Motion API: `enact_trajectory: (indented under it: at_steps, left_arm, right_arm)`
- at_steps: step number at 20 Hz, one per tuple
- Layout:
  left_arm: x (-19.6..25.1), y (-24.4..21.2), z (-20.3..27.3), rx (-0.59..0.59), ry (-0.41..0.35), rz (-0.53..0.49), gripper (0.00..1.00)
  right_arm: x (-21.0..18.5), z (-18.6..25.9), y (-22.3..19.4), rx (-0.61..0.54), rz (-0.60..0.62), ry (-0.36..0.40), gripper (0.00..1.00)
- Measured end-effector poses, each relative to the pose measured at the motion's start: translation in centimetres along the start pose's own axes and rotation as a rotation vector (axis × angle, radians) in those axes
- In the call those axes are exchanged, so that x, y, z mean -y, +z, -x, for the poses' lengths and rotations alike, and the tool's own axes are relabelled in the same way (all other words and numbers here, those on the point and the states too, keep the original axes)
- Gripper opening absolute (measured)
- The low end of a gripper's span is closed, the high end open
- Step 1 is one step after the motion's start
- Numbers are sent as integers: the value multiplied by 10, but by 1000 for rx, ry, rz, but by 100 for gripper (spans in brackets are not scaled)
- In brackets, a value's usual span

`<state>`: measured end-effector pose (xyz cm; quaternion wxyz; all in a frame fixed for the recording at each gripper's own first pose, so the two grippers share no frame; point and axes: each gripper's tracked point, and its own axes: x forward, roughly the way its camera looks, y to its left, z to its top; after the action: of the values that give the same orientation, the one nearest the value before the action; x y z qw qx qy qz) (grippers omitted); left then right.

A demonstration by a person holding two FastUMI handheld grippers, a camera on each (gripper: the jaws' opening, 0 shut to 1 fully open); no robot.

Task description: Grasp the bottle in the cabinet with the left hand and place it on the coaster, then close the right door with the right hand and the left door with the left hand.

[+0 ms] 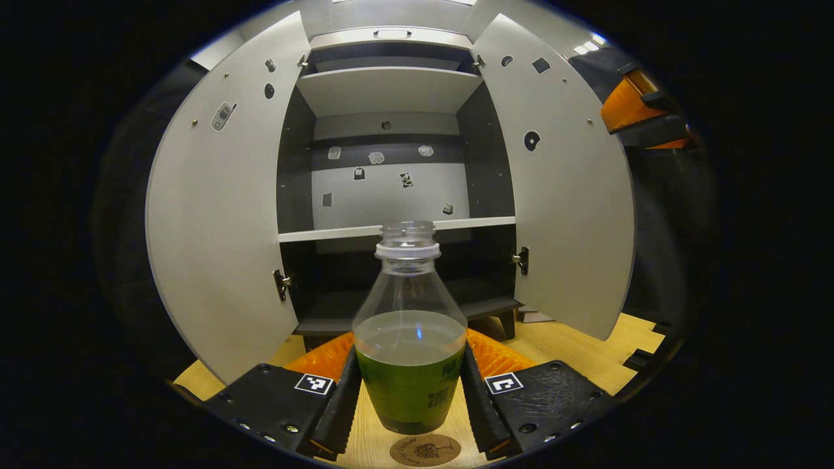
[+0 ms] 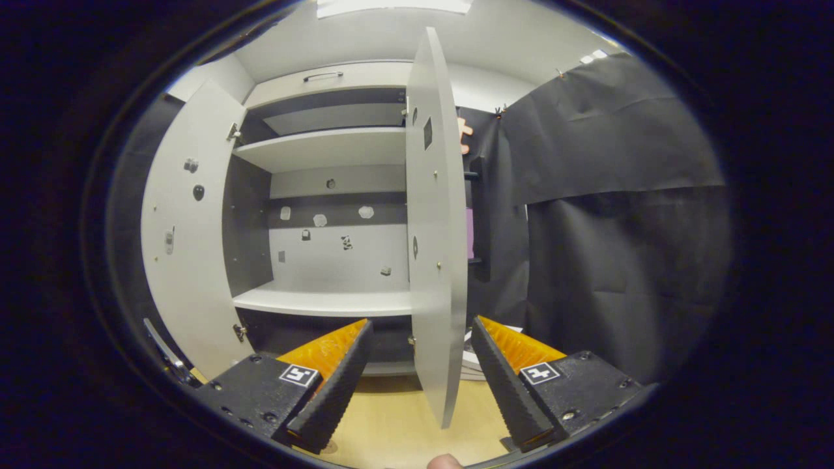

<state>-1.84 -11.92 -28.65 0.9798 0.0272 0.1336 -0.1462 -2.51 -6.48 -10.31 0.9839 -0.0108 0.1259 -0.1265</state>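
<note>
A grey cabinet stands open on a pale wood tabletop inside a booth hung with black cloth, its shelves bare apart from small stickers on the back panel. In the left gripper view, the left gripper has its two fingers pressed against the sides of a clear, uncapped plastic bottle with a green label and some liquid inside. The bottle is upright and out of the cabinet, held over the tabletop just behind a round brown coaster at the bottom edge of the view; whether its base touches the wood cannot be told. By that evidence the grasp and the removal are done, and the set-down on the coaster is close but not finished. Both door closings remain: the left door and the right door are swung wide. In the right gripper view, the right gripper holds its fingers spread apart, the free edge of the right door standing between them without visible contact on either side. A fingertip shows at the bottom edge. There is open tabletop in front of the cabinet, and the doors' swing paths look unobstructed once the bottle sits forward on the coaster.
</note>
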Motion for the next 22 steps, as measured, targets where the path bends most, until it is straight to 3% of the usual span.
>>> enact_trajectory:
  at_steps: [11, 22]
  left_arm:
    - [-3, -47, 1, -31, -8, 38, 70]
    - [6, -92, 3, -84, -43, 61, 70]
  right_arm:
    - [0, -13, -13, -28, -17, -63, 98]
    - [-25, -18, -41, -109, 1, -32, 99]
